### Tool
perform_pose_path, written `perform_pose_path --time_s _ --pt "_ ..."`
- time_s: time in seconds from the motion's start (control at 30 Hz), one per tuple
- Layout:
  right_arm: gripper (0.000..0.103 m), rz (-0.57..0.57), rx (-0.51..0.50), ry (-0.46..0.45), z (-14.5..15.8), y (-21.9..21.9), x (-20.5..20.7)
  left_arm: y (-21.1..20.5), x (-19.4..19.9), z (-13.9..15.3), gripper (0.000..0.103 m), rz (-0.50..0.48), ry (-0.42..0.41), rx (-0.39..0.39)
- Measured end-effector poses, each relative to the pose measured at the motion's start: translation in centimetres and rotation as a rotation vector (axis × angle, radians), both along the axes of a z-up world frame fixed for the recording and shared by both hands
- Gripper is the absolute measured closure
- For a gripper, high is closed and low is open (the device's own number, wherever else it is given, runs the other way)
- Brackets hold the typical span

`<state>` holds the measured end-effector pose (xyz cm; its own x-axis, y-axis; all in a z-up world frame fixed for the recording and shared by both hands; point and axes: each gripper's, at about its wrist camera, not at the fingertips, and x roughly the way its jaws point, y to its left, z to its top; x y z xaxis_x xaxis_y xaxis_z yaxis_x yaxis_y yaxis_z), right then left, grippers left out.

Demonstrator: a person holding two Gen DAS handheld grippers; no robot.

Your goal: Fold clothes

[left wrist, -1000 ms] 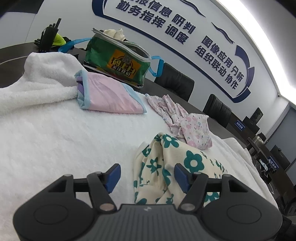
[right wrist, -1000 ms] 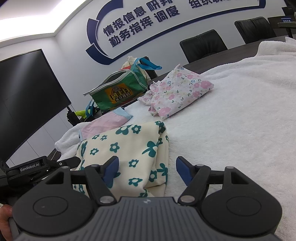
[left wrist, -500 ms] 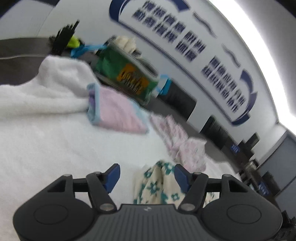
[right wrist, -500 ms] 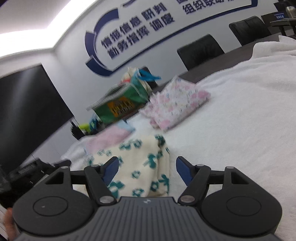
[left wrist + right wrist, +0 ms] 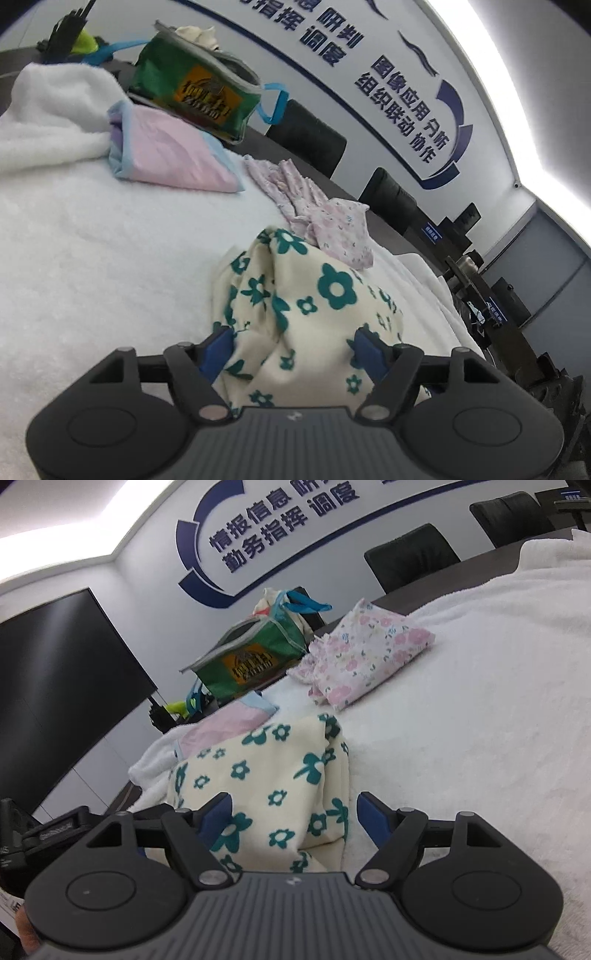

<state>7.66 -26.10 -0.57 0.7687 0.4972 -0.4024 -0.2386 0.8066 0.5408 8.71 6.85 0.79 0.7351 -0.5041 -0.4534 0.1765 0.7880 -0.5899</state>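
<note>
Claws [image 5: 293, 345] [image 5: 293, 814] agape astride floral cloth [image 5: 306, 314] (edges loose)

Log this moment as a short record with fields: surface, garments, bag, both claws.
surface: white fleecy blanket
garment in work: cream cloth with green flowers, bunched, lying between both claws
folded pieces: pink cloth with blue edge; pink floral cloth
bag: green bag behind the pink cloth
left claw: open, cloth between its pads, no clamp
right claw: has just been opening, cloth edge between its pads
</note>
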Motion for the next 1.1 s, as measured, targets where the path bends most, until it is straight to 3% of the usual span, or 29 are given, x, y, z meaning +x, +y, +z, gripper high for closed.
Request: perform_pose_path --time_s 0.07,0.23,0.5,0.73,0.87,1.1 --pt "0.027 0.008 -0.024 -0.012 0.1 0.5 -0.2 -0.4 -0.3 0.2 0.07 -0.019 -0.016 0.01" --pt "0.035 0.025 -0.068 -0.033 0.3 1.4 -0.4 -0.4 -0.7 0.4 0.085 -0.027 -0.013 0.001" --pt "0.035 0.021 -0.062 -0.027 0.2 1.3 -0.3 0.1 -0.2 -0.1 0.081 -0.031 0.032 -0.022" --pt "0.035 0.018 -0.062 -0.032 0.2 1.2 -0.5 -0.1 -0.5 0.0 0.084 -0.032 0.011 -0.009" --pt "0.035 0.015 -0.059 -0.029 0.2 1.2 -0.4 0.2 -0.2 -0.1 0.067 -0.008 0.027 -0.013" --pt "0.035 0.007 -0.049 -0.033 0.2 0.9 -0.5 1.4 -0.5 0.3 0.06 0.074 0.002 -0.038"
